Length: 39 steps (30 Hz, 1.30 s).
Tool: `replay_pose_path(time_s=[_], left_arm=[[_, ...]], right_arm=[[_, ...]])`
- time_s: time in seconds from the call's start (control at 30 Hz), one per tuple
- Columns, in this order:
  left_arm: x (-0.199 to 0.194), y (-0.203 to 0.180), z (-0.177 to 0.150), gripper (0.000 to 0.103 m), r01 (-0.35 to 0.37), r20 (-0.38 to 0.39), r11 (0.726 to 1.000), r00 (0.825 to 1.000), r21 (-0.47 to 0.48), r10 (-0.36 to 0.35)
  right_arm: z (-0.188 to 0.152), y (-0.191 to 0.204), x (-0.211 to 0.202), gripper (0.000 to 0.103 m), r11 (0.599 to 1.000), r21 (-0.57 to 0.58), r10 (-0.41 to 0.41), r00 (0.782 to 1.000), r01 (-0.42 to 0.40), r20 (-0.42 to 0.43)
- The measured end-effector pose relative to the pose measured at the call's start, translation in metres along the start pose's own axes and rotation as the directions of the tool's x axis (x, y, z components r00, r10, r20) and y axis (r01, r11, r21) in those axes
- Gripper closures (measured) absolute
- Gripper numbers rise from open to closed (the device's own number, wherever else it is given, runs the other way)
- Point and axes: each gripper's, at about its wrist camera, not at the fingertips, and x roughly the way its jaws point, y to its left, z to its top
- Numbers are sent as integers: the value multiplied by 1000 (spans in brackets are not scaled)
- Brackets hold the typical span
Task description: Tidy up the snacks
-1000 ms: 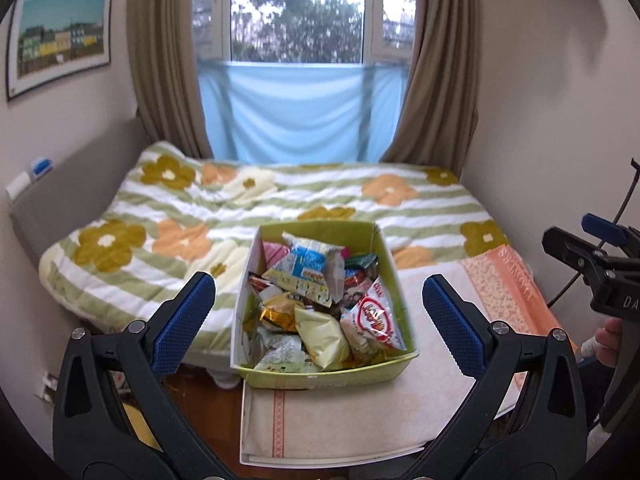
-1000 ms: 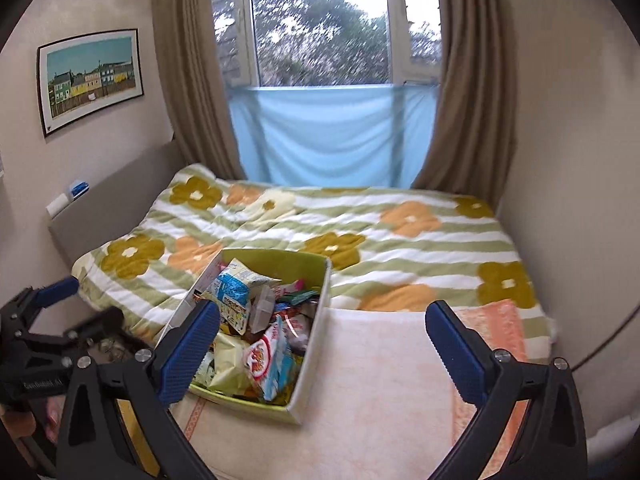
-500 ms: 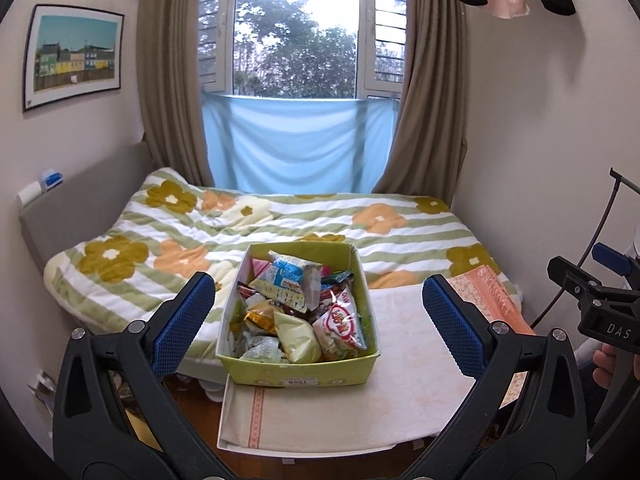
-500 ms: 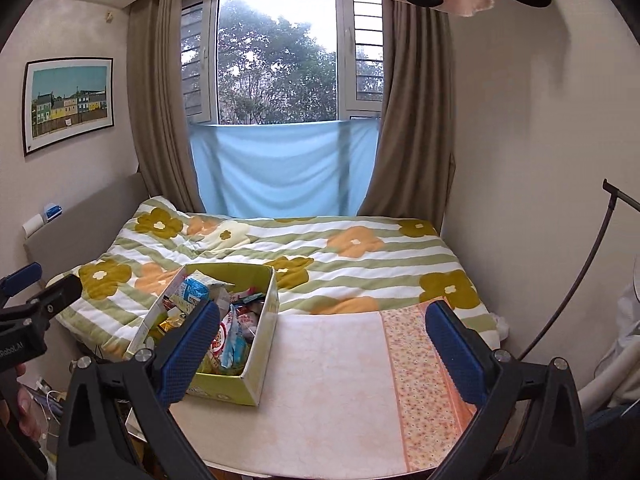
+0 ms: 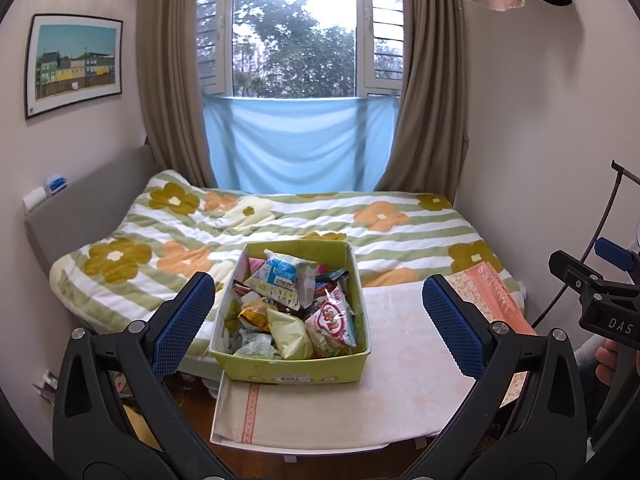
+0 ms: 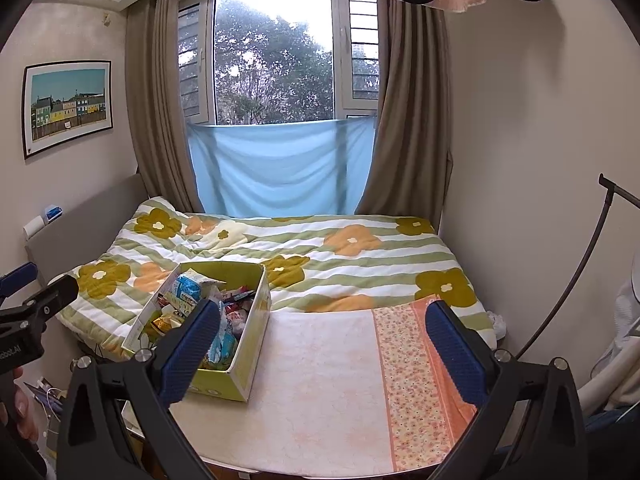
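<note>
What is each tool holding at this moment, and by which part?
Nothing is held. The left tool and the right tool are both open and empty; the snacks lie in the green box.

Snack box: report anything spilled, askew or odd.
Nothing has spilled. The yellow-green cardboard snack box sits upright on the pink cloth-covered table, packets heaped loosely inside, a blue-and-white packet on top.

Yellow-green box [image 5: 292, 370] on a cream cloth [image 6: 316, 380] (orange floral strip), green-striped flowered quilt [image 5: 360, 220] behind.
</note>
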Motion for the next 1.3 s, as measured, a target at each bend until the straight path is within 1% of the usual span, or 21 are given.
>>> replay_pose_path(time_s=[0.13,0.43,0.63,1.3], left_arm=[[2,-8,1,0,-3,-2,1000,1000,10,3],[8,-10,1,0,-5,-9,1000,1000,8,5],[16,-6,1,0,-15,-14,1000,1000,14,15],[30,7,-2,0,-4,-35,1000,999,14,5]], right_arm=[[-1,-4,-1,1,1000,8,-8,1000,8,3],[0,-9,4,1,1000,15,-17,1000,17,-7],[1,-9,8,1,999,18,-27,1000,27,-16],[4,0,16,1,999,13,-35,999,35,-37]])
